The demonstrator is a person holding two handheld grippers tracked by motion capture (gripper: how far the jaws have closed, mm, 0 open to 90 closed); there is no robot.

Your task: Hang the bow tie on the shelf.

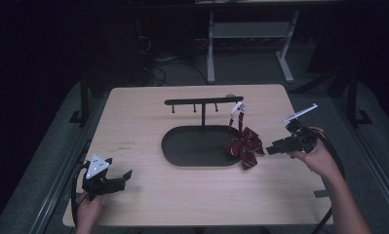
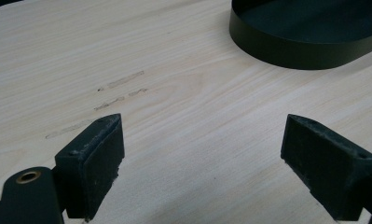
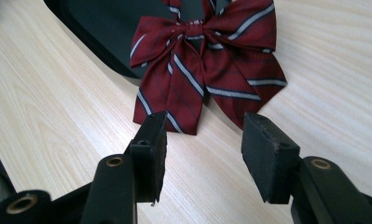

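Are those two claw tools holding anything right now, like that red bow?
Nothing is held. The right gripper is open just short of the red bow; the left gripper is open over bare table.

A dark red striped bow tie [image 1: 244, 145] is hung from a black T-shaped rack [image 1: 203, 103], draped over the black oval tray [image 1: 182, 146]; the right gripper [image 1: 275, 147] is held just beside it.

Black tools [image 1: 275, 147], thick square pads [image 3: 266, 154], brass rivets, black cables.
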